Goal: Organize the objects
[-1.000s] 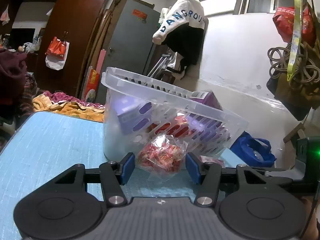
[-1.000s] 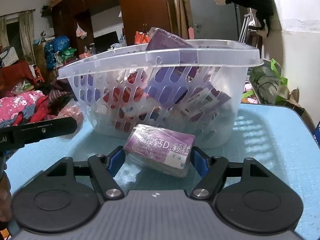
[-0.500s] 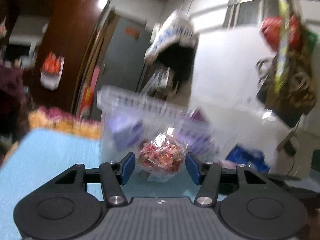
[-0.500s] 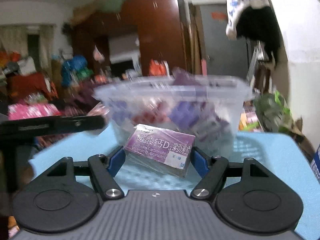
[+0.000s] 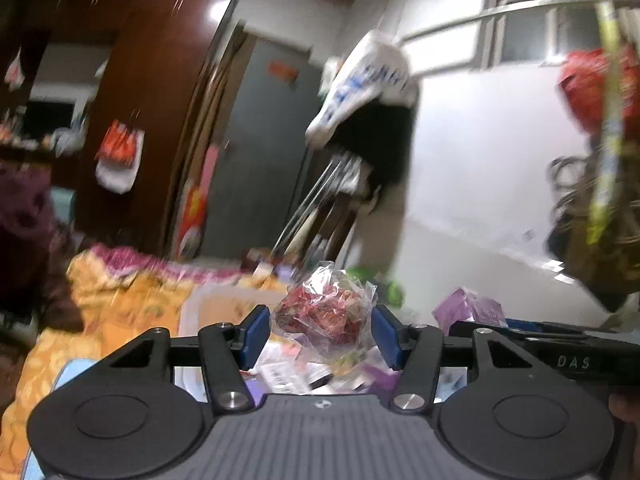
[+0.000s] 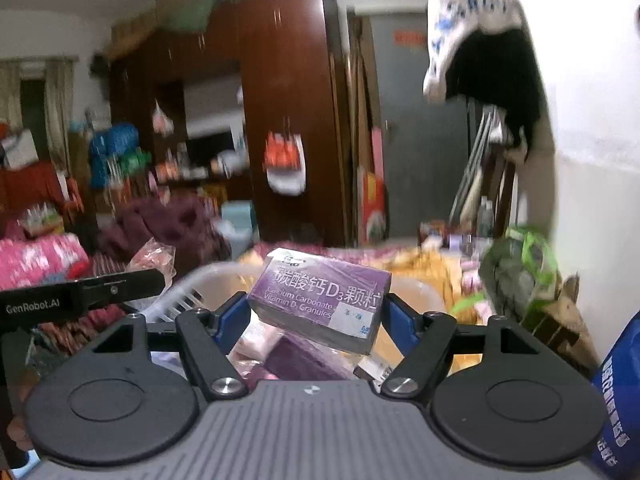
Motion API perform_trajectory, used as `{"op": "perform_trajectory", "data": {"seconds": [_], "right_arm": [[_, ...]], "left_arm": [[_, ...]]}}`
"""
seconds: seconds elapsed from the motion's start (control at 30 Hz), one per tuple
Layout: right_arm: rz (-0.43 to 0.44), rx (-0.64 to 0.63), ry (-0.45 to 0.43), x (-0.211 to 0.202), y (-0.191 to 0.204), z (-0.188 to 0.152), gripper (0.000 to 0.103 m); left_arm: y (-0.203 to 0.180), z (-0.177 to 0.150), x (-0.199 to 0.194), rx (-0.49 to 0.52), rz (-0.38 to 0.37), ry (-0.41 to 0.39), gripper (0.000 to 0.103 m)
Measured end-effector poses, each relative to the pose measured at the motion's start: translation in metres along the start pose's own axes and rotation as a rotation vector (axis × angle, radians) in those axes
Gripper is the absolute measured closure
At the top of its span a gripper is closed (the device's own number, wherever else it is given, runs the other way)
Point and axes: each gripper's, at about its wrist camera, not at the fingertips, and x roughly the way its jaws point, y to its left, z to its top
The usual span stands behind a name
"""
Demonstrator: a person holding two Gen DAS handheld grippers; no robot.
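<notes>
Purple box [image 6: 320, 300] of calcium granules is clamped between the blue pads of the right gripper [image 6: 314, 318], held in air over the open white basket [image 6: 192, 288] w/ purple packs seen below. Clear bag of red bits [image 5: 326, 316] is pinched by the left gripper [image 5: 322, 334], also above the basket, left of the box.

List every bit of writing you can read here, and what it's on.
"碳酸钙D3颗粒", "Calcium Carbonate", "Vitamin D. Granules": purple box in the right tool.
"GenRobot.AI": left tool's finger.
"DAS": right tool's finger.
Hanging white garment, blue bag: too blurred.
</notes>
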Motion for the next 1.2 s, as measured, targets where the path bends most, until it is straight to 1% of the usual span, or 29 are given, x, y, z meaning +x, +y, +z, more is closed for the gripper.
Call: {"op": "perform_trajectory", "data": {"seconds": [0.03,0.07,0.1,0.13,0.17,0.2,0.23,0.3,0.43,0.47,0.53,0.6,0.63,0.67,0.7,0.73,0.8,0.87,0.93,1.0,1.07,1.13,1.2], "right_arm": [[-0.012,-0.015,0.016,0.008,0.0,-0.001,0.027],[-0.021,-0.024,0.016,0.014,0.0,0.0,0.024],[-0.018,-0.026,0.013,0.02,-0.001,0.0,0.018],[-0.014,-0.018,0.014,0.021,-0.002,-0.001,0.006],[-0.009,-0.002,0.007,0.023,-0.005,0.0,0.001],[0.0,0.019,-0.011,0.021,-0.009,0.0,0.001],[0.02,0.038,-0.024,0.011,-0.013,-0.004,0.0],[0.057,0.053,-0.034,-0.002,-0.016,-0.009,0.0],[0.034,-0.029,-0.068,-0.027,-0.009,-0.017,0.0],[0.029,-0.047,-0.078,-0.033,-0.007,-0.02,0.0],[0.021,-0.051,-0.077,-0.041,-0.007,-0.024,0.0],[0.024,-0.044,-0.064,-0.046,-0.008,-0.028,0.0],[0.016,-0.05,-0.063,-0.048,-0.009,-0.03,0.0],[-0.001,-0.06,-0.063,-0.05,-0.009,-0.033,0.0],[-0.025,-0.07,-0.066,-0.049,-0.01,-0.033,0.0],[-0.054,-0.077,-0.072,-0.05,-0.01,-0.036,0.0],[-0.112,-0.084,-0.087,-0.056,-0.008,-0.044,0.0],[-0.154,-0.078,-0.128,-0.063,-0.007,-0.05,0.0],[-0.166,-0.07,-0.127,-0.068,-0.008,-0.055,0.0],[-0.15,-0.031,-0.109,-0.068,-0.012,-0.054,0.0],[-0.106,0.008,-0.093,-0.069,-0.016,-0.056,0.0],[-0.056,0.032,-0.096,-0.072,-0.022,-0.058,0.0],[-0.029,0.05,-0.099,-0.075,-0.026,-0.063,0.0]], "left_arm": [[0.002,-0.001,0.008,0.0,0.011,0.014,0.043],[0.003,-0.003,0.015,0.012,0.027,0.021,0.038],[0.004,-0.006,0.02,0.027,0.041,0.03,0.024],[0.005,-0.008,0.024,0.034,0.055,0.039,0.017],[0.007,-0.01,0.025,0.032,0.071,0.04,0.014],[0.01,-0.012,0.026,0.024,0.083,0.039,0.014],[0.013,-0.013,0.023,0.015,0.076,0.035,0.014],[0.015,-0.012,0.013,0.006,0.042,0.022,0.014],[0.016,-0.012,-0.012,-0.045,-0.007,0.0,0.014],[0.017,-0.012,-0.018,-0.071,-0.007,0.003,0.014],[0.017,-0.014,-0.025,-0.121,0.026,0.009,0.014],[0.02,-0.015,-0.029,-0.145,0.03,0.023,0.013],[0.02,-0.014,-0.03,-0.136,0.024,0.041,0.012],[0.02,-0.014,-0.03,-0.11,0.022,0.068,0.004],[0.018,-0.014,-0.029,-0.078,0.036,0.105,0.0],[0.017,-0.014,-0.027,-0.063,0.063,0.121,0.0],[0.019,-0.017,-0.032,-0.047,0.102,0.111,0.0],[0.018,-0.019,-0.036,-0.018,0.099,0.094,0.0],[0.017,-0.022,-0.039,0.01,0.096,0.088,0.0],[0.016,-0.023,-0.041,0.029,0.1,0.098,0.0],[0.016,-0.027,-0.046,0.032,0.103,0.096,0.0],[0.017,-0.03,-0.05,0.034,0.099,0.083,0.0],[0.019,-0.033,-0.05,0.019,0.089,0.087,0.0]]}}
